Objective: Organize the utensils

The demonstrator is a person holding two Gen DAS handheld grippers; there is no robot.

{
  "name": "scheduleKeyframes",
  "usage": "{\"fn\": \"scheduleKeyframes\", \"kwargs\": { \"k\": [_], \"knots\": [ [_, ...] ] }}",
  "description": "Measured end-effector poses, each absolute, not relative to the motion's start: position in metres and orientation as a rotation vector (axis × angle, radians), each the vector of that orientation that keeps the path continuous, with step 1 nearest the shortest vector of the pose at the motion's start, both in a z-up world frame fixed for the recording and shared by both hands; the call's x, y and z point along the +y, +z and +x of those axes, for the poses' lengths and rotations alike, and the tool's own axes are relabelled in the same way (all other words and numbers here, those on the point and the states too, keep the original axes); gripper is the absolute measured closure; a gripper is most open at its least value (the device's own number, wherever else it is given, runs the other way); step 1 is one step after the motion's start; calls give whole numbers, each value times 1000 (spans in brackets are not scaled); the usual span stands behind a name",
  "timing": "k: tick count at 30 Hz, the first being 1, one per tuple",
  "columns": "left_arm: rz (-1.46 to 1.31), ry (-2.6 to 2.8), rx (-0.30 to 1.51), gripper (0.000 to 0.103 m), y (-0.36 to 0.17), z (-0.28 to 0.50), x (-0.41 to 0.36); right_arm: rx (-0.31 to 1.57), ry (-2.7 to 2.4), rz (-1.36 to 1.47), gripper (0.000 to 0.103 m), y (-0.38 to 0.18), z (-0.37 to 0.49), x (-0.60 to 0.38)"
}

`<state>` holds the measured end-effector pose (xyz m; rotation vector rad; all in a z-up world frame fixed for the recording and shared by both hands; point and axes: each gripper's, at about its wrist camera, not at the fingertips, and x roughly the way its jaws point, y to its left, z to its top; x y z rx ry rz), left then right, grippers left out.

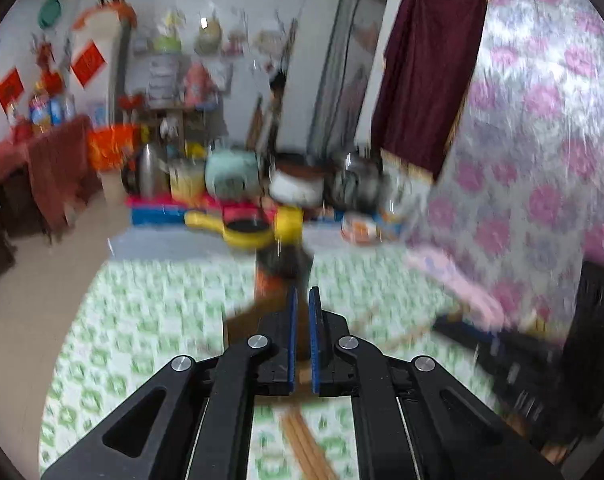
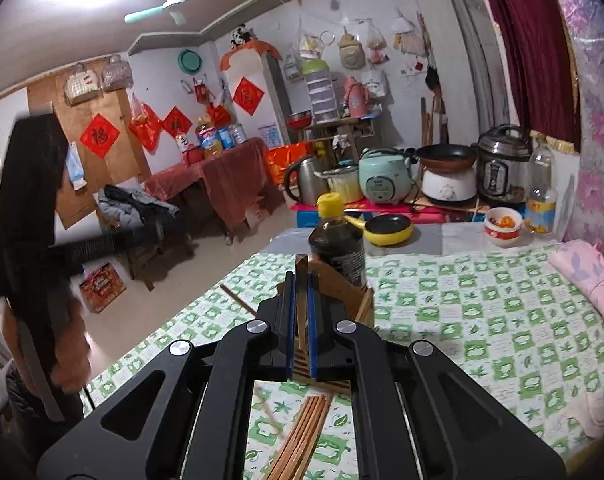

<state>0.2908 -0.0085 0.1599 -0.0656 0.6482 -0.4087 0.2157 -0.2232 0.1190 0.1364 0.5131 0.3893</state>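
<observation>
Wooden chopsticks lie in a loose bundle on the green-and-white checked bed cover, just below the right hand-held gripper. That gripper's blue pads are pressed together on a thin wooden stick, which stands upright between them and pokes out above the fingertips. Just beyond it sits a wooden holder with a couple of sticks in it, and behind that a dark bottle with a yellow cap. One more stick lies alone on the cover to the left.

The left hand-held gripper is seen through heavy blur. Its pads stand a narrow slit apart, and nothing can be made out pressed between them. Chopsticks lie on the cover beneath it, and the bottle is ahead. A yellow pan rests at the far edge of the bed.
</observation>
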Motion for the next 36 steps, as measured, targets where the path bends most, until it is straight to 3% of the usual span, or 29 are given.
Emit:
{"fn": "scheduleKeyframes", "kwargs": {
  "k": [1, 3, 10, 15, 24, 26, 29, 34, 36],
  "knots": [
    [-51, -399, 694, 73, 141, 289, -4, 521, 390, 127, 97, 116, 218, -221],
    [-65, -361, 765, 52, 106, 287, 12, 535, 393, 126, 97, 113, 222, -218],
    [-344, -210, 1095, 51, -13, 326, 84, 505, 448, 175, 97, 122, 233, -212],
    [-399, -139, 1223, 51, -55, 367, 94, 494, 459, 155, 97, 120, 232, -207],
    [-363, 33, 1313, 57, -89, 423, 98, 519, 456, 204, 96, 115, 245, -227],
    [-332, 49, 1313, 65, -93, 430, 93, 526, 454, 210, 96, 112, 247, -230],
    [-233, 88, 1295, 85, -95, 431, 82, 533, 450, 216, 96, 110, 251, -233],
    [-281, 50, 1268, 98, -91, 416, 91, 532, 451, 218, 96, 110, 253, -233],
    [-336, 17, 1254, 98, -86, 403, 98, 531, 452, 218, 96, 109, 253, -234]
  ]
}}
